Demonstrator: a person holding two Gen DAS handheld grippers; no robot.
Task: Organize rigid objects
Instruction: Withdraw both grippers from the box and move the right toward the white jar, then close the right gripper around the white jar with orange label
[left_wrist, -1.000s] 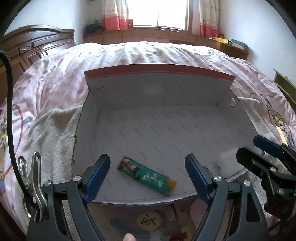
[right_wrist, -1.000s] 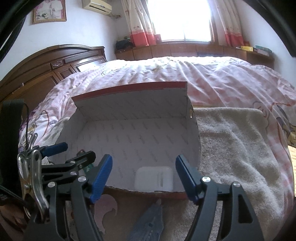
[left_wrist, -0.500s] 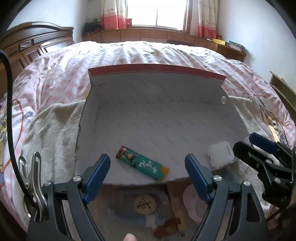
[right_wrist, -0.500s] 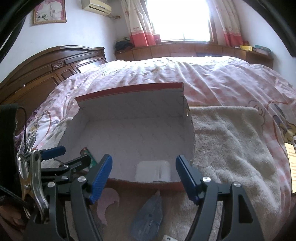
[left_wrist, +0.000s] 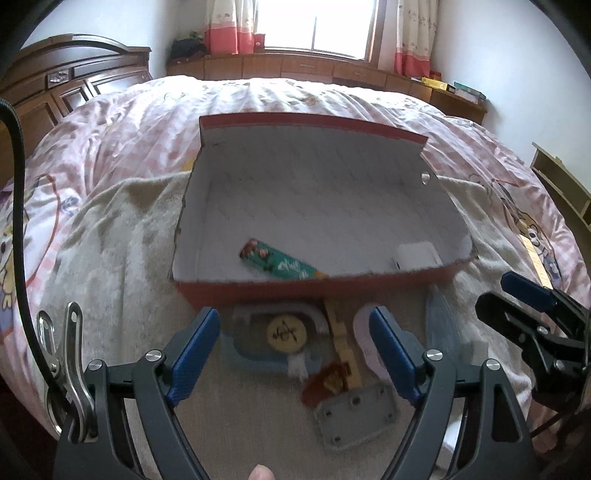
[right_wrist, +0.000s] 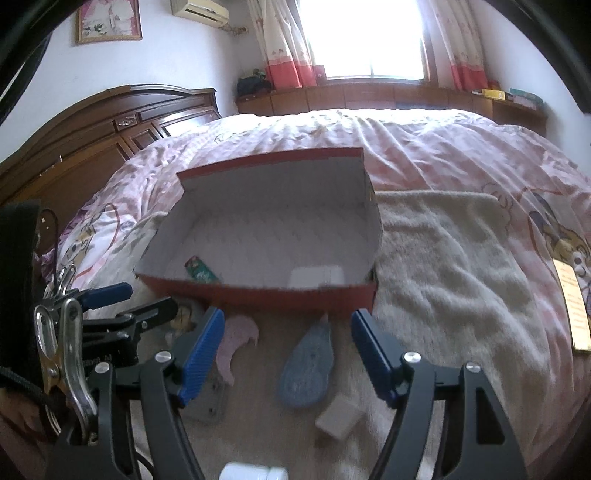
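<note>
From my left tongs (left_wrist: 293, 349): one red cardboard box (left_wrist: 295, 291) on the bed holds two things — a green wrapped bar (left_wrist: 280, 264), a white case (left_wrist: 417, 254). Jaws wide, empty.

From my right tongs (right_wrist: 286, 352): same box, one blue oval piece (right_wrist: 306, 373) outside — jaws wide, gripping nothing.

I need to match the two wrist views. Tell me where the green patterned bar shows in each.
Left wrist: green bar lies centre frame, on the red box's floor near its front wall.
Right wrist: green bar sits left of centre, half hidden behind that front wall.
Shared landmark: the white case in the box.
</note>
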